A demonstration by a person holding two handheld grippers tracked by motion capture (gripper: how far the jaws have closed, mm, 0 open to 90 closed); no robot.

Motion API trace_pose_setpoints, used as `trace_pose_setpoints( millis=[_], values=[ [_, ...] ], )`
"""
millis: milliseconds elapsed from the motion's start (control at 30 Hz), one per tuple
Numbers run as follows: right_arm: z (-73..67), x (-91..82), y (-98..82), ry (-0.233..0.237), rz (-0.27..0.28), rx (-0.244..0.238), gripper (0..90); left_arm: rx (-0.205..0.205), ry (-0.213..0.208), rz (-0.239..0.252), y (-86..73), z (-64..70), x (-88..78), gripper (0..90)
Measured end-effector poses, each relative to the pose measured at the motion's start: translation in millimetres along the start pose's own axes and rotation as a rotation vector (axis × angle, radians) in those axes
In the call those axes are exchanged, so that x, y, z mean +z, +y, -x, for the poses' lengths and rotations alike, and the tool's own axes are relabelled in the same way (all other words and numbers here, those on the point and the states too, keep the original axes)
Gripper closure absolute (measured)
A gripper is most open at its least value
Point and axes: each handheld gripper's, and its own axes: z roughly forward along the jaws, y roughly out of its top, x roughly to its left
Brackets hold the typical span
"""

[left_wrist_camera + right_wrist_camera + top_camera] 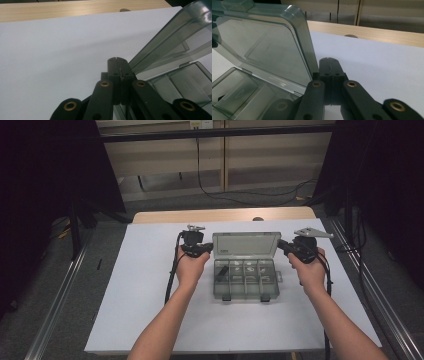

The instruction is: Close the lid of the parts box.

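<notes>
A clear grey plastic organiser box (245, 279) sits in the middle of the white table cover, its lid (246, 245) standing up at the back. Small parts lie in its compartments. My left gripper (196, 251) is held at the box's left rear corner, jaws together and empty. My right gripper (292, 251) is at the right rear corner, also shut on nothing. In the left gripper view the closed tips (117, 60) sit just left of the lid (172, 42). In the right gripper view the closed tips (329, 60) sit just right of the lid (264, 50).
The white cover (150, 285) spreads wide on both sides and in front of the box. A wooden table edge (225, 215) runs along the back. Cables trail from both grippers toward the front, and metal rails (55, 295) flank the table.
</notes>
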Motion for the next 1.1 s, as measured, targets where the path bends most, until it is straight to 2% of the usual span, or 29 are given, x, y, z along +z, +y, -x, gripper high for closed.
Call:
trace_pose_setpoints(
  millis=[400, 567, 1100],
  values=[
    [-2.2, -7.7, -5.4, 0.014, -0.003, -0.003, 90.0, -0.019, -0.024, 0.003, -5.5, -0.3, -3.5, 90.0],
    [-1.7, -9.2, -8.1, 0.028, 0.002, 0.015, 90.0, -0.03, -0.034, 0.009, -9.0, -0.3, -5.0, 90.0],
    [-4.5, -17.1, -17.5, 0.046, 0.013, 0.019, 90.0, -0.02, -0.054, -0.006, -14.9, -0.3, -9.4, 90.0]
  ],
)
